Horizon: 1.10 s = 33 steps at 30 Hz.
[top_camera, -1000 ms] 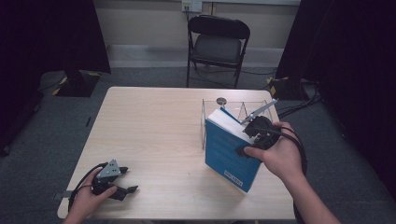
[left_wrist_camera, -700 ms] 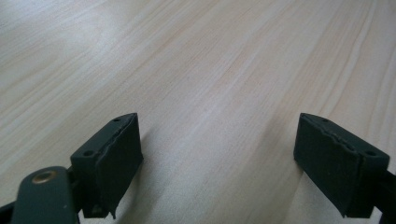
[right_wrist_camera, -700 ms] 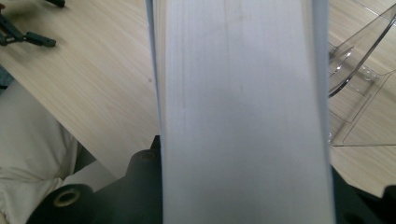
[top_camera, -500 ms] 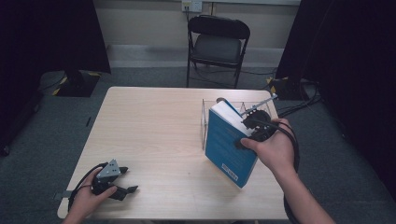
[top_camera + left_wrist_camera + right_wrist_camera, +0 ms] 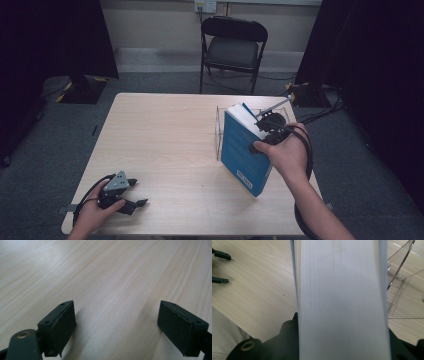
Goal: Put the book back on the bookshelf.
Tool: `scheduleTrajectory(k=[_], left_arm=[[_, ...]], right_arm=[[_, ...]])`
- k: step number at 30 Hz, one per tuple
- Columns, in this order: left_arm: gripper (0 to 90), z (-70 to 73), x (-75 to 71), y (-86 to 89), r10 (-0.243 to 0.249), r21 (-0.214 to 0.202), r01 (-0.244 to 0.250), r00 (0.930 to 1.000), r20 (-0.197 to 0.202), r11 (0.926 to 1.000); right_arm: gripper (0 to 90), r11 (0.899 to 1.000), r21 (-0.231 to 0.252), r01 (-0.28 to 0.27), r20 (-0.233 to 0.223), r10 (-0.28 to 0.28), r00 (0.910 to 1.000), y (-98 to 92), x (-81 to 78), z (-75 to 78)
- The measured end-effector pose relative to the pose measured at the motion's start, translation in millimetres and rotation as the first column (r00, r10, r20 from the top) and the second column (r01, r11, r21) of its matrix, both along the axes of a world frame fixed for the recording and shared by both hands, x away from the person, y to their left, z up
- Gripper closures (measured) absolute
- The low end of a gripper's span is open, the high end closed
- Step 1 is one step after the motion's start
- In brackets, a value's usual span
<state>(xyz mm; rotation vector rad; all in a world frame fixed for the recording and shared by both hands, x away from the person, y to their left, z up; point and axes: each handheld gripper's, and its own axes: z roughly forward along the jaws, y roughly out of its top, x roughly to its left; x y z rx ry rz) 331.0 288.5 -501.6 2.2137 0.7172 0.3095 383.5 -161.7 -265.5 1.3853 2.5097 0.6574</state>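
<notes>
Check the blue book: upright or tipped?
Tipped. The blue book leans on its lower corner, clamped by the right gripper, beside the clear stand.

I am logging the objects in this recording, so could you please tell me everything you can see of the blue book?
The blue book is a thick volume with a plain blue cover, a small white label near its lower corner and a wide block of white page edges. It stands tilted on the wooden table, one lower corner down near the front edge, its upper part against the clear acrylic stand. The right gripper is shut across its thickness near the top, the pages running between the jaws.
</notes>
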Motion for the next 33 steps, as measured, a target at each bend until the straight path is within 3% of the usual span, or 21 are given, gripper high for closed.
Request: scheduleTrajectory(k=[7,23,27,33], left_arm=[[14.7,0.0,0.0,0.0,0.001,0.000,-0.001,1.0000,0.000,1.0000],[14.3,0.0,0.1,0.0,-0.003,0.001,0.003,1.0000,0.000,1.0000],[14.2,0.0,0.1,0.1,-0.004,0.002,0.004,1.0000,0.001,1.0000],[14.2,0.0,0.2,0.1,-0.004,0.001,0.004,1.0000,0.000,1.0000]], right_arm=[[61.9,1.000,0.006,0.022,-0.006,-0.022,0.9997,3.2,4.3,-2.4],[61.9,0.998,-0.005,0.057,0.029,-0.057,0.9979,14.4,16.9,1.9],[61.8,0.997,0.009,0.077,0.018,-0.077,0.9969,14.9,19.5,0.8],[61.9,0.997,-0.010,0.083,0.016,-0.082,0.9965,16.0,20.6,-0.7]])
